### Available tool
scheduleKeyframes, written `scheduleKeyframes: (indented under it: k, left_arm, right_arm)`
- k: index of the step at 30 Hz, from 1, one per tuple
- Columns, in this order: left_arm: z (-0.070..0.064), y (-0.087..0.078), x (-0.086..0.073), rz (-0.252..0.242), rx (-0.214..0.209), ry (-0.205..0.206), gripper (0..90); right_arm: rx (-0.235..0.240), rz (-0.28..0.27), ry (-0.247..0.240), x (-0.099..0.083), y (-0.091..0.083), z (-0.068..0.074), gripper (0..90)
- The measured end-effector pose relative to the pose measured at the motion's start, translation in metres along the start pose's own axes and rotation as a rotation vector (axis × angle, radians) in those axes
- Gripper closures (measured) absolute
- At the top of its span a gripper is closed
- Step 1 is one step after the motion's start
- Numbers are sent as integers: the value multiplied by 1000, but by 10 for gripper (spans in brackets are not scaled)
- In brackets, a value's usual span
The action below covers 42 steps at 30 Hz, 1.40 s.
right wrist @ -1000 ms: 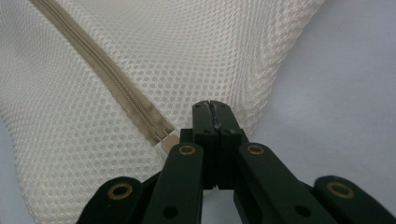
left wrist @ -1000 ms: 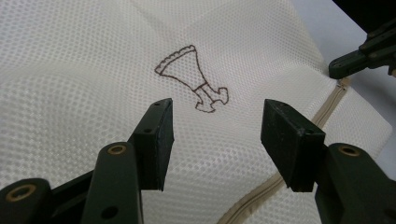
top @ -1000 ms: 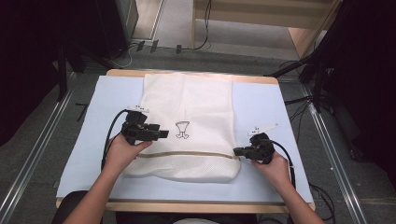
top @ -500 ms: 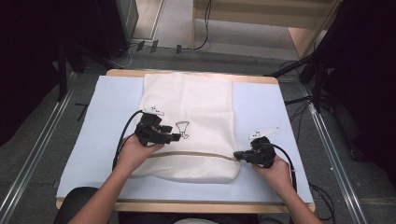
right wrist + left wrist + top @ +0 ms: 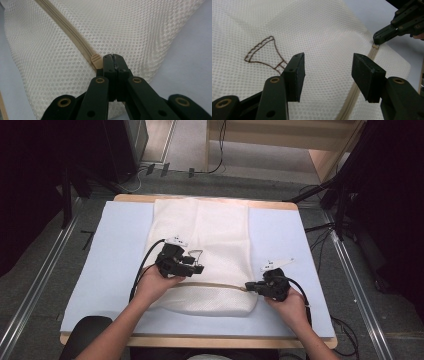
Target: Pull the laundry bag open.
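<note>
A white mesh bag lies flat on the blue mat, with a beige zipper running across its near part. My left gripper hovers open over the mesh just beyond the zipper, beside a brown stitched logo; nothing is between its jaws. My right gripper is shut at the zipper's right end. The ribbed beige zipper pull sticks out at the left side of its tips. In the left gripper view, the right gripper sits at the zipper's far end.
A light blue mat covers the wooden table, with bare mat on both sides of the bag. Metal rails run along the floor left and right. Cables lie beyond the table's far edge.
My left gripper has moved rightward over the bag, past the stitched logo. My right gripper has stayed at the zipper's right end.
</note>
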<state>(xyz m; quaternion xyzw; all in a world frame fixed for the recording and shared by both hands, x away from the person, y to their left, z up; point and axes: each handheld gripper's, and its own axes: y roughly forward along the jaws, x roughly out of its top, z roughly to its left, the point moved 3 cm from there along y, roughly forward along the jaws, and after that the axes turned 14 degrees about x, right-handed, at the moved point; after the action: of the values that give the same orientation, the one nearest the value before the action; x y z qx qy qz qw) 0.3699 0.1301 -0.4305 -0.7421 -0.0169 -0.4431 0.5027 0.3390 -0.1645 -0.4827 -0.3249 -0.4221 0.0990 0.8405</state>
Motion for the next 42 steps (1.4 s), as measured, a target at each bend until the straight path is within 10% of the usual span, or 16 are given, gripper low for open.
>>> scheduleKeyframes:
  k: [42]
  left_arm:
    - [-83, 51, 10, 90, -148, 102, 676]
  right_arm:
    - [16, 56, -32, -12, -5, -7, 900]
